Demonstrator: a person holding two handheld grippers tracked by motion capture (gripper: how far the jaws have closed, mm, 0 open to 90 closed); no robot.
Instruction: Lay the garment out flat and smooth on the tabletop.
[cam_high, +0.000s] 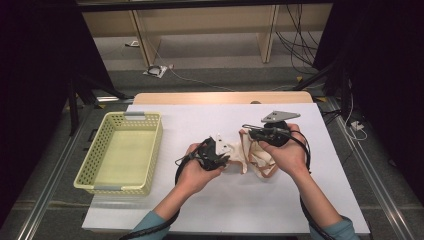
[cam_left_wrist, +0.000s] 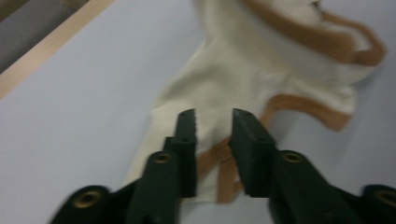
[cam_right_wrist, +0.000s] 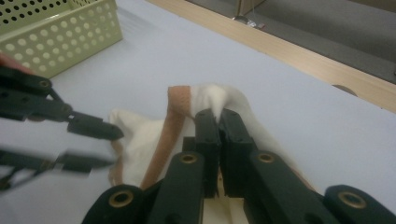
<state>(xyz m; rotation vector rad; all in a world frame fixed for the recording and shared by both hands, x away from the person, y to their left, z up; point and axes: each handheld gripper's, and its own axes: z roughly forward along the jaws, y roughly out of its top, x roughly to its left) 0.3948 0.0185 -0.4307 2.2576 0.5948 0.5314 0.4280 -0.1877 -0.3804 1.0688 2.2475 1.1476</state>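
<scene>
White table, wooden strip along far edge. Yellow perforated basket near left edge. Cream cloth with tan trim crumpled mid-surface, slightly toward right edge, between both hands. Right gripper: jaws pressed together, pinching raised fold of cloth at tips. Left gripper: jaws spread apart, hovering over cloth's near end, tan band beneath gap, pads not pressing fabric.
</scene>
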